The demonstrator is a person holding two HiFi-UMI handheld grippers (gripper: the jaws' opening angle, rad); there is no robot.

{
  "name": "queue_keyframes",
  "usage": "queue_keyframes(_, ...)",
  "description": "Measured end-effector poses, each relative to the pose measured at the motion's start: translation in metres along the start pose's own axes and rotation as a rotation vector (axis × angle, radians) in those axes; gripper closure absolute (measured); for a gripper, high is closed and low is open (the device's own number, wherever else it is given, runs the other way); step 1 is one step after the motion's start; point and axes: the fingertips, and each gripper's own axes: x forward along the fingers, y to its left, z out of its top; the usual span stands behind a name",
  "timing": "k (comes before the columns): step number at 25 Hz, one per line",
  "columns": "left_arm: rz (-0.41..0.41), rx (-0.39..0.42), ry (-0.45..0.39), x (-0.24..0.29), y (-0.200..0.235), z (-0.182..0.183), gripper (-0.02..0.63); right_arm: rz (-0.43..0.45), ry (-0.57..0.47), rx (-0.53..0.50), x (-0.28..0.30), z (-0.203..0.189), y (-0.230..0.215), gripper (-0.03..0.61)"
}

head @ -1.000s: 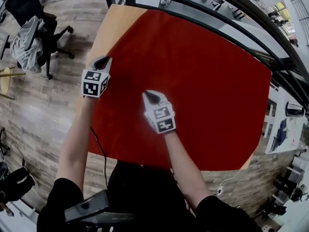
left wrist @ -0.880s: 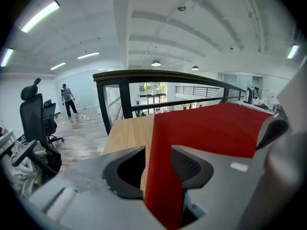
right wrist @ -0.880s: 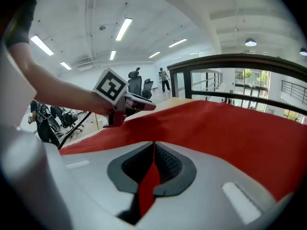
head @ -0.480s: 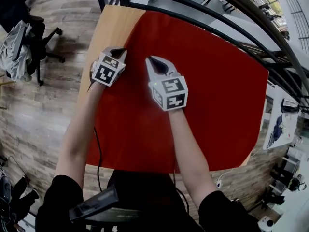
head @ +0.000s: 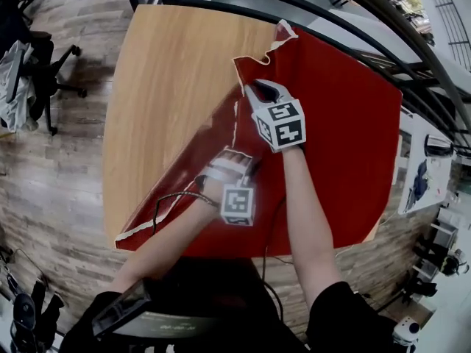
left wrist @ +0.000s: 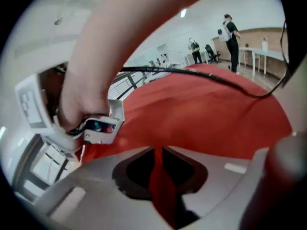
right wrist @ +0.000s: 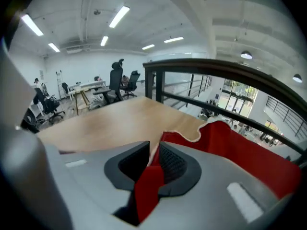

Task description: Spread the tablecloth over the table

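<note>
at the near edge of the tabletop (head: 162, 87), close to my body, the red tablecloth (head: 338, 131) has one corner lying at the left, its pale hem turned up. from there the cloth's edge rises in a slant towards the far right, so the whole left part of the wood is bare and most of the cloth is bunched over the right half.

just past that edge is my left gripper (left wrist: 158, 150), reached across to the middle with its cable (head: 173, 195) trailing behind. its jaws have just eased a little wider, but they're almost together with a fold of red cloth pinched between them. i judge i hold it here to lift the loose side off itself.

farther on, my right gripper (right wrist: 154, 147) has the same edge higher up. its jaws have also just opened somewhat, and a strip of cloth, red with the pale hem showing, sits nipped between the pads. two grips along one edge let me carry it as a straight line instead of a crumpled lump.

beyond that, the far corner of the cloth stands up curled near the dark railing (head: 294, 9). as i see it, the edge needs drawing left across the bare wood, and the spread is far from finished.
</note>
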Motion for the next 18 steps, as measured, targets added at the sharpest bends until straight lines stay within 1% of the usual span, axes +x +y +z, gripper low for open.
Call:
queue_keyframes(1, -0.050, -0.047, -0.038, -0.005, -0.015, 0.008, 0.511, -0.016, 0.054, -0.002, -0.003, -0.024, -0.013, 0.511)
queue_keyframes(2, -0.088, -0.111, -0.082, -0.013, -0.022, 0.016, 0.445, -0.030, 0.100, -0.002, -0.007, -0.046, -0.024, 0.511)
queue_keyframes(3, -0.110, -0.196, -0.131, -0.021, -0.019, 0.021, 0.427, -0.037, 0.137, 0.003, -0.010, -0.065, -0.032, 0.511)
queue_keyframes(4, -0.115, -0.302, -0.179, -0.027, -0.005, 0.024, 0.406, -0.037, 0.164, 0.013, -0.013, -0.080, -0.037, 0.511)
queue_keyframes(5, -0.104, -0.417, -0.218, -0.031, 0.019, 0.023, 0.397, -0.033, 0.182, 0.024, -0.015, -0.092, -0.039, 0.511)
queue_keyframes(6, -0.080, -0.520, -0.237, -0.029, 0.048, 0.016, 0.397, -0.030, 0.193, 0.031, -0.017, -0.101, -0.040, 0.511)
queue_keyframes(7, -0.044, -0.596, -0.232, -0.023, 0.080, 0.004, 0.397, -0.028, 0.194, 0.038, -0.018, -0.107, -0.040, 0.511)
queue_keyframes(8, -0.001, -0.641, -0.210, -0.013, 0.114, -0.012, 0.397, -0.027, 0.188, 0.048, -0.019, -0.110, -0.041, 0.511)
queue_keyframes(9, 0.038, -0.669, -0.182, 0.001, 0.145, -0.029, 0.396, -0.025, 0.175, 0.060, -0.018, -0.111, -0.041, 0.511)
queue_keyframes(11, 0.086, -0.719, -0.135, 0.030, 0.198, -0.058, 0.344, -0.020, 0.148, 0.085, -0.016, -0.110, -0.038, 0.511)
queue_keyframes(12, 0.091, -0.748, -0.125, 0.044, 0.219, -0.067, 0.323, -0.016, 0.134, 0.097, -0.014, -0.109, -0.037, 0.511)
queue_keyframes(13, 0.088, -0.773, -0.116, 0.057, 0.235, -0.073, 0.318, -0.013, 0.119, 0.107, -0.012, -0.107, -0.035, 0.511)
queue_keyframes(15, 0.065, -0.788, -0.066, 0.086, 0.255, -0.083, 0.310, -0.007, 0.095, 0.117, -0.011, -0.106, -0.033, 0.511)
queue_keyframes(17, 0.038, -0.778, 0.009, 0.110, 0.259, -0.091, 0.310, 0.003, 0.078, 0.118, -0.014, -0.105, -0.034, 0.511)
queue_keyframes(18, 0.031, -0.768, 0.041, 0.118, 0.259, -0.093, 0.329, 0.008, 0.066, 0.120, -0.017, -0.103, -0.035, 0.511)
